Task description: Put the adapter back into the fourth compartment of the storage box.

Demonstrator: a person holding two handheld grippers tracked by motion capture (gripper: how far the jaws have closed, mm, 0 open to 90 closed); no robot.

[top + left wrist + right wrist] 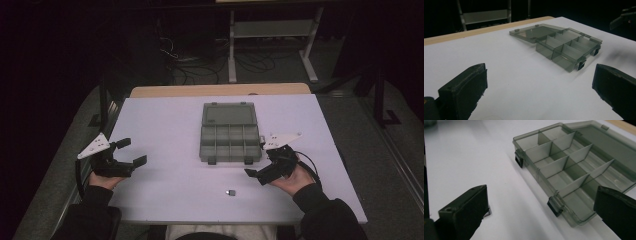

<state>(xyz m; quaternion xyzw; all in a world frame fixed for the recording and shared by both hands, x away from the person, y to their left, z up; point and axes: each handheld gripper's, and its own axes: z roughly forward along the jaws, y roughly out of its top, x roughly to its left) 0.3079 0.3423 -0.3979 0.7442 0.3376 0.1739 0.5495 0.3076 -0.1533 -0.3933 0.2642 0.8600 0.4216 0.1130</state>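
Note:
A smoky-grey plastic compartment box [230,144] lies open in the middle of the white table [165,120], its lid [229,114] folded flat behind it. Its divided cells [564,167] look empty. A small dark-and-silver piece [230,192] lies on the table in front of the box, and its corner [488,212] peeks from behind one jaw in the right gripper view. My left gripper [128,152] is open near the table's left edge, facing the box [566,47]. My right gripper [259,161] is open just beside the box's front right corner, nothing between its jaws.
The box's black latches [554,206] stick out from its front wall. A wooden strip [220,90] runs along the table's far edge. Beyond it are a white frame stand [272,30] and cables [200,62] on the dark floor.

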